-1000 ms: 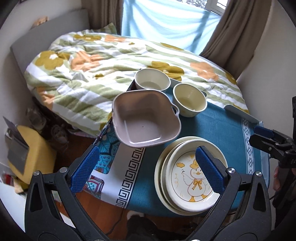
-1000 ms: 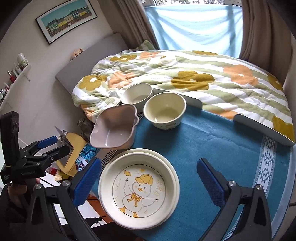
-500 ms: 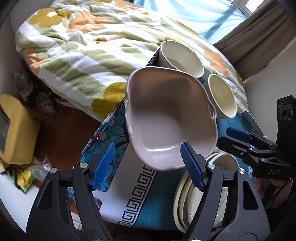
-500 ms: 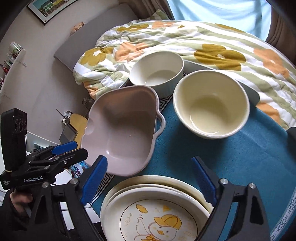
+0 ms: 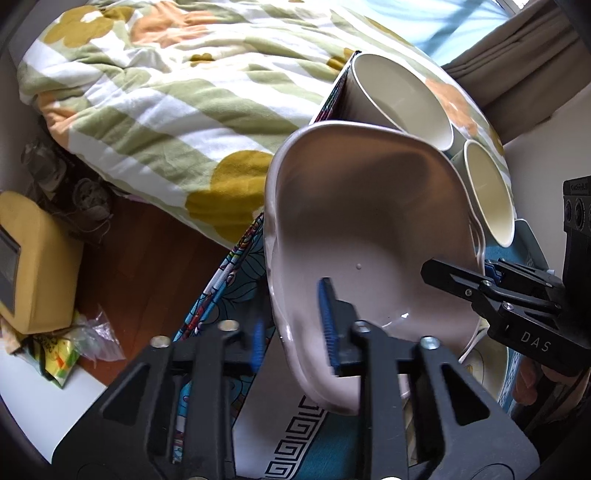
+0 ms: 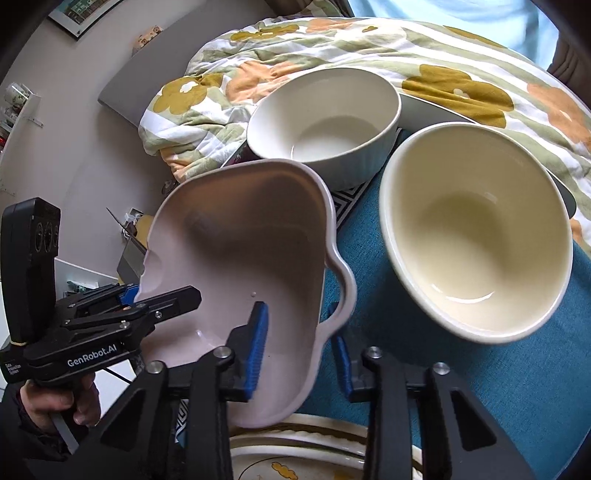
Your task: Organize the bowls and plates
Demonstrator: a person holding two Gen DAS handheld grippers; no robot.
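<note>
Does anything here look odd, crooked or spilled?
Nothing is spilled or broken. The pink dish stands out a little: it juts past the table's edge over the floor, with both grippers clamped on opposite rims, left gripper and right gripper. A tiny speck sits inside it.

Bed: floral striped duvet — green, orange, mustard
Floor: reddish wood
Window: brown curtain, daylight
Wall: pale — framed picture
</note>
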